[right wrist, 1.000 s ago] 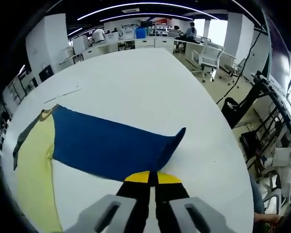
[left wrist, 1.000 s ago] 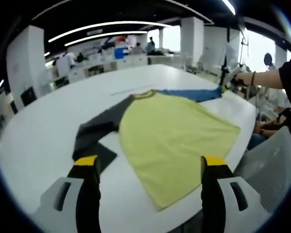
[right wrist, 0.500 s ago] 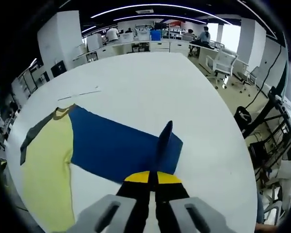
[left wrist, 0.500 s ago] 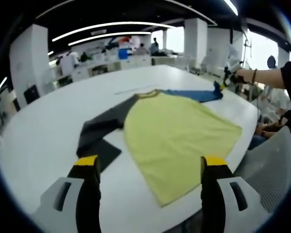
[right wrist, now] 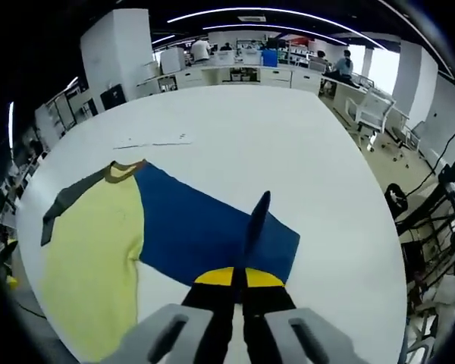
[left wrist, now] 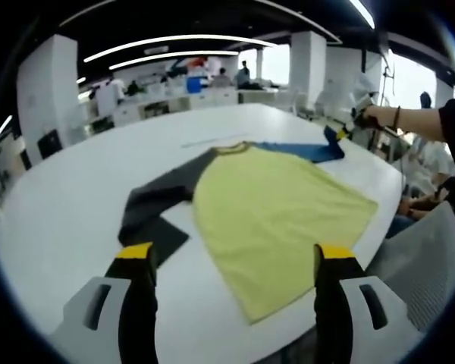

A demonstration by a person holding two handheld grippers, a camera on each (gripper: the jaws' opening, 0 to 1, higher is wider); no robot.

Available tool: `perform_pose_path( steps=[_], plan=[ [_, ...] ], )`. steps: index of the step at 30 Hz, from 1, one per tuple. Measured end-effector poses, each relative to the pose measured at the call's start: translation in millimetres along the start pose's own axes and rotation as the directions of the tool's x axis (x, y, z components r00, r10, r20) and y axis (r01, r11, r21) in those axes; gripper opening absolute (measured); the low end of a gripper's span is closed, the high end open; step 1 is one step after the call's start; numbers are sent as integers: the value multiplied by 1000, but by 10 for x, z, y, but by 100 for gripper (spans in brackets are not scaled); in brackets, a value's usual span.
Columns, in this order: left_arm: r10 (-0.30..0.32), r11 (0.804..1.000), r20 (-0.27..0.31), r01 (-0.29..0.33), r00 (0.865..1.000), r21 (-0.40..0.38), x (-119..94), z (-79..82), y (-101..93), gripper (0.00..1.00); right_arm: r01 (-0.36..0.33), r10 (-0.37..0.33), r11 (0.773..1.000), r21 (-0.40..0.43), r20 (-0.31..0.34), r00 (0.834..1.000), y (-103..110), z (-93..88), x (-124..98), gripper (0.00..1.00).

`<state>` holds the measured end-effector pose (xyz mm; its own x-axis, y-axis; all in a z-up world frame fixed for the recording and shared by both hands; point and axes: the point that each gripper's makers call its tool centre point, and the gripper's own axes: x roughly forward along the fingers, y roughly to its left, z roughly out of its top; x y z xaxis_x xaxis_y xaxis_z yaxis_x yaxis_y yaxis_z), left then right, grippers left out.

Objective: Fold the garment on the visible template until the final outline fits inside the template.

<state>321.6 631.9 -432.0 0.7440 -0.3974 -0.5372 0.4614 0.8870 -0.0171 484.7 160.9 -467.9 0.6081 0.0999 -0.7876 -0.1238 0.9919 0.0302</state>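
A shirt with a yellow body (left wrist: pixel 277 208), a dark grey sleeve (left wrist: pixel 155 205) and a blue sleeve (left wrist: pixel 299 150) lies spread on the white table (left wrist: pixel 61 205). My left gripper (left wrist: pixel 231 262) hovers open above the table's near side, nothing between its yellow-tipped jaws. In the right gripper view the blue sleeve (right wrist: pixel 197 231) stretches from the yellow body (right wrist: pixel 91 258), and my right gripper (right wrist: pixel 238 277) is shut on the sleeve's cuff, which stands up folded between the jaws. A thin template line (right wrist: pixel 152 142) runs on the table beyond the collar. A person's hand holds that right gripper (left wrist: pixel 349 125).
Rows of office desks with people stand at the back (right wrist: pixel 243 64). Office chairs (right wrist: pixel 375 114) line the table's far right edge. A pale chair back (left wrist: pixel 425 254) sits close to the table's near right edge.
My right gripper has lifted the blue sleeve's cuff and carried it back over the sleeve toward the shirt body. The left gripper has barely moved.
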Motion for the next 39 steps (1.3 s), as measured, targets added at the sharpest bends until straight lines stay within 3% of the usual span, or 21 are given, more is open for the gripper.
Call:
perform_pose_path(
  steps=[14,39],
  plan=[
    [3,1000,-6,-3,1000,-12,4,-8,8,85,-54,54,995,-88,0,999,384,133,3,0],
    [-66,997,-13,67,998,44,32,79,-92,92,-163,171,969,-183,28,985,1094,451,7,0]
  ],
)
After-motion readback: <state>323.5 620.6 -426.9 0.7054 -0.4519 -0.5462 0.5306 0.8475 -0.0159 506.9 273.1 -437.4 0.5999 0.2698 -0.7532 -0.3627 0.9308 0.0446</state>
